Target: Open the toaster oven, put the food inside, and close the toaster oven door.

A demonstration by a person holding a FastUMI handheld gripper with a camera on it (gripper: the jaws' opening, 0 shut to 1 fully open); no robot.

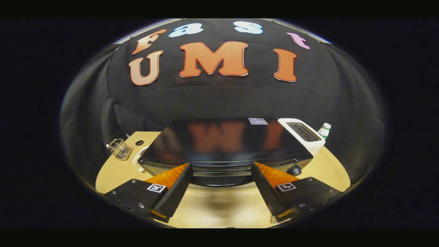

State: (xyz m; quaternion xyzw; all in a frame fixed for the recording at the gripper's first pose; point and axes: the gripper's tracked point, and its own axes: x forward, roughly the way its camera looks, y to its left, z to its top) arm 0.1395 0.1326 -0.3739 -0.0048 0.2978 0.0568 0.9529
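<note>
A black toaster oven (223,144) stands on the wooden table (219,206), seen from above and in front, its glossy top reflecting the wall. Its door is up, with the handle bar (222,173) running across the front's upper edge. My gripper (221,171) is open, its two orange-and-black fingers (171,185) spread wide to either side of the handle, tips close to the oven's front. Nothing is held between them. A white plate edge (139,159) peeks out left of the oven; what lies on it is hidden.
A white pop-up toaster (303,133) stands at the oven's right rear, with a small white bottle (324,130) behind it. A wire basket (120,149) sits at the table's left, near a round hole (139,142). Bare table lies below the fingers.
</note>
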